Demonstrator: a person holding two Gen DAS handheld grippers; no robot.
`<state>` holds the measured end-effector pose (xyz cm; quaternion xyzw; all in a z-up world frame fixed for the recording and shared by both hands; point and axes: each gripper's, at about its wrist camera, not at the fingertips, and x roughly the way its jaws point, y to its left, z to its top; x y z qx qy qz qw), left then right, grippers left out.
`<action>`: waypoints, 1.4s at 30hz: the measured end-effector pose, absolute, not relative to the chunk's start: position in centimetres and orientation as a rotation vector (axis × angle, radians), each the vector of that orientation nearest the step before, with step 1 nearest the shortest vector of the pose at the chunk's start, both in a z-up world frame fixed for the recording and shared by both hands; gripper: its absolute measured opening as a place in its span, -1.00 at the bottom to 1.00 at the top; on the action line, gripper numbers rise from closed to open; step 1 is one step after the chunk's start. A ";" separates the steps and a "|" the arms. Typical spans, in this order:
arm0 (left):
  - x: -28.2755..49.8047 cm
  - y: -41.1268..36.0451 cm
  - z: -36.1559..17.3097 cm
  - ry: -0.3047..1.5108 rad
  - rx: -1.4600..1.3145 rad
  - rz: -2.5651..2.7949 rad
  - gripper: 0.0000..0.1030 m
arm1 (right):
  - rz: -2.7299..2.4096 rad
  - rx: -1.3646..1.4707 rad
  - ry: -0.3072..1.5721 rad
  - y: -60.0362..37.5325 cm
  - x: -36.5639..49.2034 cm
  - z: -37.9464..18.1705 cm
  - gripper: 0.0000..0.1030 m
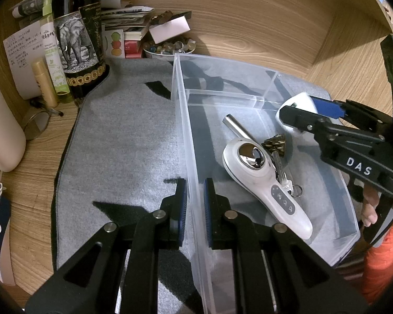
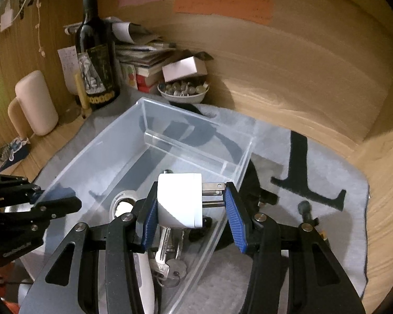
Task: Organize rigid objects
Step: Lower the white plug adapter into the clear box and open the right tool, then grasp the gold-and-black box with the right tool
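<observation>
A clear plastic bin [image 1: 262, 86] stands on a grey mat [image 1: 123, 141]. Inside lie a white handheld device [image 1: 264, 180] with a chrome head, keys [image 1: 283, 175] and a metal tube [image 1: 235, 128]. My left gripper [image 1: 195, 196] is shut on the bin's near left wall [image 1: 194, 196]. My right gripper [image 2: 188, 209] is shut on a white plug adapter [image 2: 179, 198], holding it by body and prongs above the bin [image 2: 196, 136]. In the left wrist view the adapter [image 1: 297, 104] hangs over the bin's far right side.
A wine bottle [image 1: 78, 39], small bottles [image 1: 51, 52], a stack of books and papers [image 1: 128, 23] and a bowl of marbles [image 1: 167, 48] stand at the back left. A cream container [image 2: 36, 102] stands left. Wooden walls enclose the desk.
</observation>
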<state>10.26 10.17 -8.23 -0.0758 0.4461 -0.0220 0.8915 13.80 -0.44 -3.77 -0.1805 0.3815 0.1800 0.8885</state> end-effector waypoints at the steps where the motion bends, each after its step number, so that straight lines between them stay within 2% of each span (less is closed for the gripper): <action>1: 10.3 10.2 -8.2 0.926 -0.157 -0.046 -0.79 | 0.374 -0.386 0.792 -0.3 13.8 -3.8 -0.16; 12: 10.3 10.2 -8.2 0.926 -0.157 -0.047 -0.79 | 0.385 -0.416 0.808 0.4 13.5 -4.0 -0.13; 16: 10.3 10.1 -8.2 0.926 -0.157 -0.046 -0.79 | 0.381 -0.418 0.776 0.1 13.0 -3.2 0.28; 22: 10.3 10.1 -8.2 0.926 -0.157 -0.047 -0.79 | 0.348 -0.404 0.699 -0.9 12.0 -1.0 0.52; 31: 10.3 10.1 -8.2 0.926 -0.157 -0.047 -0.79 | 0.187 -0.375 0.651 -6.0 11.9 1.1 0.57; 42: 10.3 10.1 -8.2 0.926 -0.157 -0.048 -0.79 | -0.044 -0.302 0.757 -14.8 13.9 -0.5 0.57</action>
